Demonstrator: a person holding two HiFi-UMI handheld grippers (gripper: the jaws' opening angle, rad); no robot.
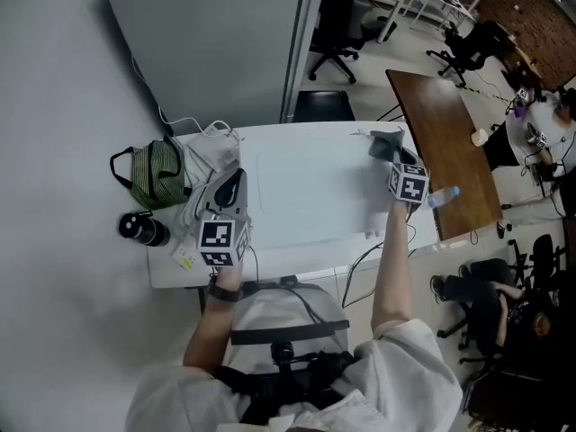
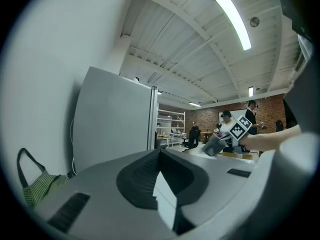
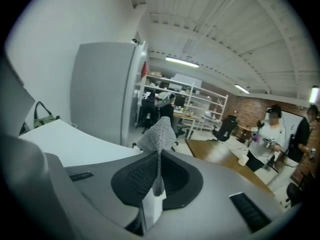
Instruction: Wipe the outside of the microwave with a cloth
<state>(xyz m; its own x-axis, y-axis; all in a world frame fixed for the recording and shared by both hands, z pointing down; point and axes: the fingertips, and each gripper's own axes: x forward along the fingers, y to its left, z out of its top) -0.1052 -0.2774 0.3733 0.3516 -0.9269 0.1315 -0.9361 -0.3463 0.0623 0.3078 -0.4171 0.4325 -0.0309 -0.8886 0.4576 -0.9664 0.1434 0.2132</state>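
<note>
The right arm is stretched forward, forearm bare, carrying the right tool [image 1: 391,154] out to the 2 o'clock corner of the microwave [image 1: 315,192]; the left arm is bent close to the body, a dark band at the wrist, with the left tool [image 1: 232,184] over the microwave's 9 o'clock edge; there are two tools, each bearing one cube with square markers. The right tool's jaws are clamped on the one cloth [image 3: 159,134], a grey, open-knit mesh that stands above them in a soft peak and hangs at that far corner; whether it touches the casing cannot be told. The left tool's jaws are together with nothing between them. The single microwave is a white, smooth, flat-topped box seen from above, standing on a white surface [image 1: 171,273]. At 9 o'clock from it lies one green striped fabric bag [image 1: 157,174] with dark handles; at 8 o'clock stands one black round flask [image 1: 142,229]; at 3 o'clock lies one clear bottle [image 1: 443,196] with a blue cap; white cables [image 1: 205,133] curl at 10 o'clock.
</note>
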